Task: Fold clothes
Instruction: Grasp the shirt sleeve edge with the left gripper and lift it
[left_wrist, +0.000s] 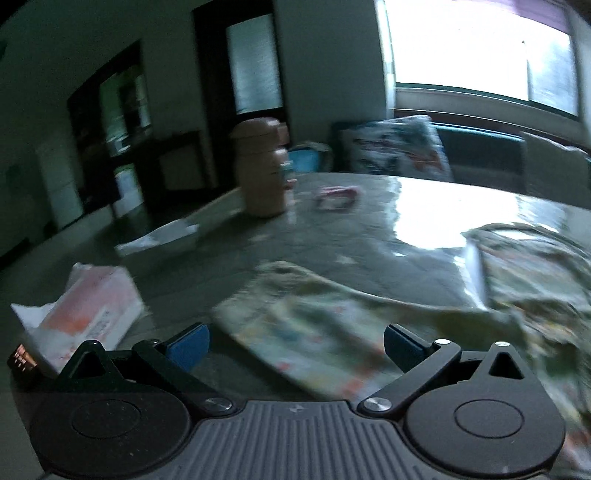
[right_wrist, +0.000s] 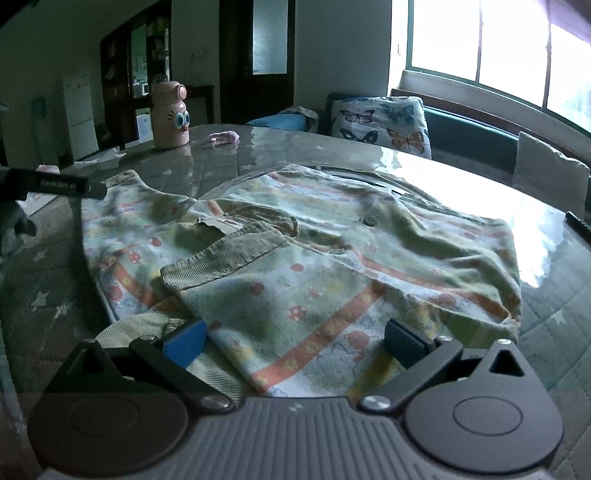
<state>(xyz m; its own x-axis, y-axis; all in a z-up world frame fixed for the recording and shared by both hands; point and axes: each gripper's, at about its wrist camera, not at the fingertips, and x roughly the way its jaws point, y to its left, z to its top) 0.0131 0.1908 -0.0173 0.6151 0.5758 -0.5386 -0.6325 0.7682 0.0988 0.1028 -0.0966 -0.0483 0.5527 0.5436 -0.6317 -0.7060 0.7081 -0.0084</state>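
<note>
A child's patterned cardigan (right_wrist: 332, 258), pale green with orange stripes, small red mushroom prints and ribbed olive cuffs, lies spread on the glass-topped table (right_wrist: 461, 177), partly folded, with one sleeve (right_wrist: 229, 258) laid across its chest so that the ribbed cuff rests near the garment's middle. A round button (right_wrist: 370, 220) shows on the front placket. The right gripper (right_wrist: 295, 341) hangs low over the near hem of the cardigan, its blue-padded fingers (right_wrist: 186, 345) spread wide apart; the striped fabric lies between and beneath them, but the pads do not press on it. The left wrist view is blurred by motion. There the left gripper (left_wrist: 295, 345) also stands with its jaws wide apart and nothing clamped, above a fold of the same cardigan (left_wrist: 314, 332), which stretches off to the right edge of that view. From the right wrist view, part of the left gripper's dark body (right_wrist: 55, 186) shows at the far left, beside the cardigan's left edge. Toward the far side of the table stands a pink cartoon-faced bottle (right_wrist: 170, 114), with a small pink item (right_wrist: 223, 137) lying near it. A tissue pack (left_wrist: 92, 314) sits at the table's left, just beside the left gripper. Beyond the table, a butterfly-print cushion (right_wrist: 384, 120) leans on a bench below the bright window (right_wrist: 480, 40).
</note>
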